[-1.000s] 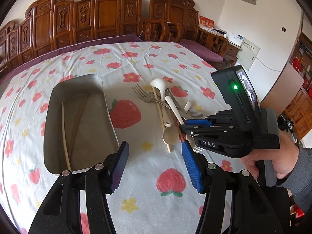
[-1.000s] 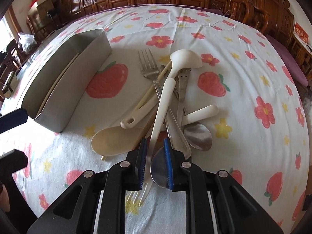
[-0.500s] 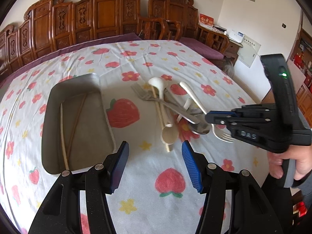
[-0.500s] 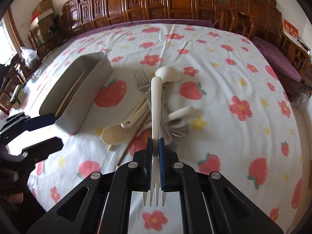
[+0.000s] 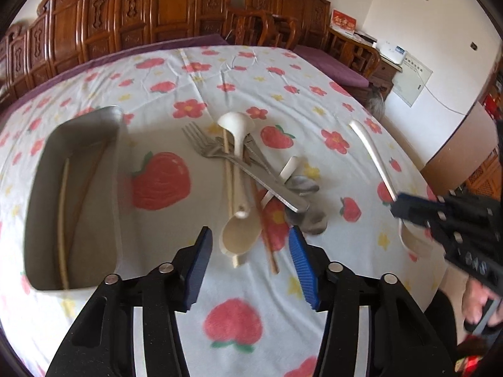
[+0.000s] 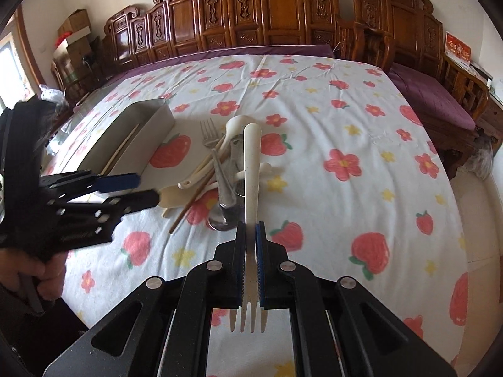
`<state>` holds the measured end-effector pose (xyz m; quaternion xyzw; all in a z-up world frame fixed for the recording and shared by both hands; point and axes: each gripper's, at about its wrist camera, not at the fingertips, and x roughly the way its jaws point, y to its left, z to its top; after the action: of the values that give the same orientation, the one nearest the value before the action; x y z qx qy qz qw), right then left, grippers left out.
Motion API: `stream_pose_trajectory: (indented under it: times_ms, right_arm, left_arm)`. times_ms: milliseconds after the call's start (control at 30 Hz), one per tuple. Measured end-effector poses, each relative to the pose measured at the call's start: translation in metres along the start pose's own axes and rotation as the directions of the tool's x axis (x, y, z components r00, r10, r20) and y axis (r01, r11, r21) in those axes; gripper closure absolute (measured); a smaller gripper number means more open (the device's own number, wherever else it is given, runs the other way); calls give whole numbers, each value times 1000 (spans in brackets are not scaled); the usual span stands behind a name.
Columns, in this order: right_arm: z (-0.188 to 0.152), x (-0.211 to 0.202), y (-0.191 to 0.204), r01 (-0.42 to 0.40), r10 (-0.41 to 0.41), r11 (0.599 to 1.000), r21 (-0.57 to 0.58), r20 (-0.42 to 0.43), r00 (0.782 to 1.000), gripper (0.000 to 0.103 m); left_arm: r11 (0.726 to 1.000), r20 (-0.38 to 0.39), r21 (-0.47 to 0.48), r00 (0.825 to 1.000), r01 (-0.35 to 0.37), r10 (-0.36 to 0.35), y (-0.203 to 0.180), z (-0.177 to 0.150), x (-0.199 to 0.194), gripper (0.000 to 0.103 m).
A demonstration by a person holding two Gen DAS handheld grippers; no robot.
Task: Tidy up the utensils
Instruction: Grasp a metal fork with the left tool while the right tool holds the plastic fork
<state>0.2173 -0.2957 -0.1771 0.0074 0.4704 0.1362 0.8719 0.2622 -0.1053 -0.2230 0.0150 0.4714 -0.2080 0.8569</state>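
Carved wooden chairs (image 6: 276,15) ring strawberry-print tablecloth (image 6: 345,188); right tongs (image 6: 250,260) clamp cream fork (image 6: 252,188) (plastic, probably); left tongs (image 5: 248,270) wide.

so the right hand-held gripper (image 6: 250,235) has pulled the cream plastic fork (image 6: 251,182) clear out of the utensil pile (image 5: 251,182); now it's lifted off the worktop, further right

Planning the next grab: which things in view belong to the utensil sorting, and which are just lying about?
Job: cream plastic fork clamped in right gripper; metal tray holding chopsticks; utensil pile of metal fork, spoons, ladle, chopsticks; open left gripper.

Lying about: carved wooden chairs, cardboard boxes, floral tablecloth.
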Motion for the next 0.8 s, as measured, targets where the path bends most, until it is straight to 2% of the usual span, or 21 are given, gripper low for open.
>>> stream_pose_trajectory:
  times_ms: [167,333,400,567,800]
  right_arm:
    - [-3,1,-11,-5,5,1000,4,2,1000,96]
    - [0,6,-27,-6,7,1000,26,-4,1000,96]
    - [0,6,-33,-12,12,999,47,-5,1000,96]
    - [2,4,-43,-13,12,997,70,3,1000,96]
    - [0,9,-45,-18,19,997,76,-11,1000,96]
  left_arm:
    - [999,-35,-36,999,-14,13,-6,27,24,63]
    - [991,-97,-134,995,-21,8,2,49,51,71]
    - [984,-131,-175,991,-24,1,4,54,65,78]
    - [969,-178,-242,984,-50,6,8,62,85,80]
    - [970,-193,-205,977,-130,91,0,72,95,80]
